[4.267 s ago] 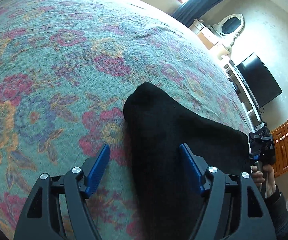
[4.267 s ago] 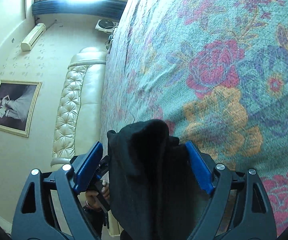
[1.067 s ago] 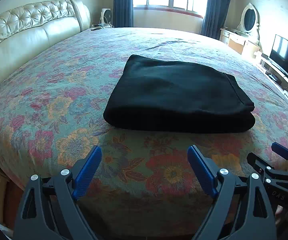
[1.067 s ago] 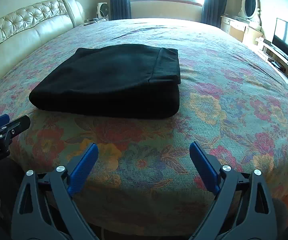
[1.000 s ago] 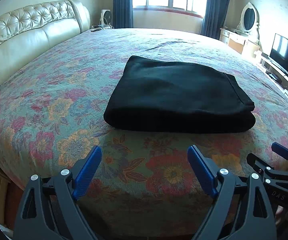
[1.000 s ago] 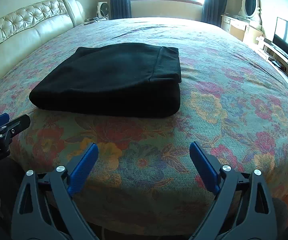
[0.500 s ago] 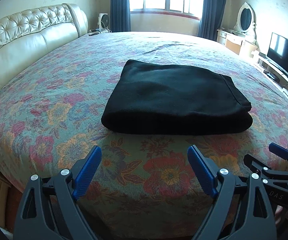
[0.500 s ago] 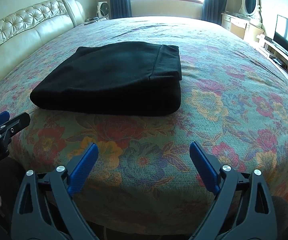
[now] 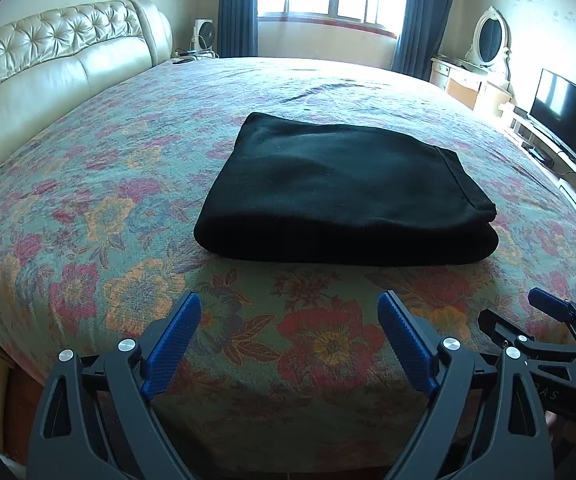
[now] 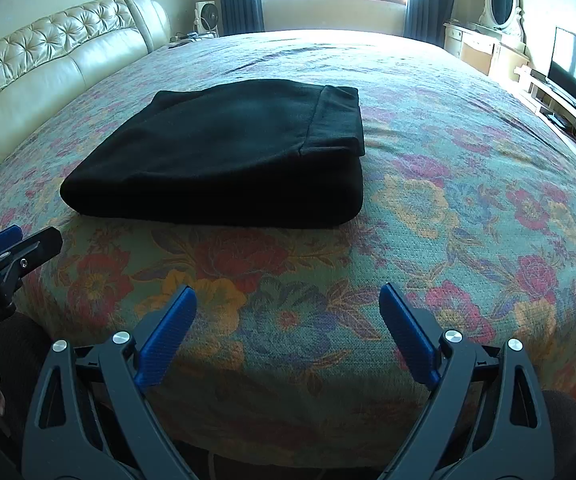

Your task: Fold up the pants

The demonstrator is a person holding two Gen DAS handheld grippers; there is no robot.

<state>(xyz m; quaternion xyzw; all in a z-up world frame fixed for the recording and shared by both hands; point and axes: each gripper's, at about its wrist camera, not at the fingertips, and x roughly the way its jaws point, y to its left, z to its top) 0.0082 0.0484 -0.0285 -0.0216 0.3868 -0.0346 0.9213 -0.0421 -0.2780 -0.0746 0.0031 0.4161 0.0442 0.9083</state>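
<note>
Left wrist view: we log the black pants (image 9: 340, 192) as a flat folded bundle on the floral bed (image 9: 87, 208). Seconds ago cloth lay between our fingers; now both units have drawn back off the bed's near edge, so we judge the fold finished. Left hand-held gripper (image 9: 290, 344): spread wide, holding nothing, touching nothing.

Right wrist view: pants (image 10: 223, 152) lie well apart from us. Right hand-held gripper (image 10: 288, 336): spread wide, likewise empty.
</note>
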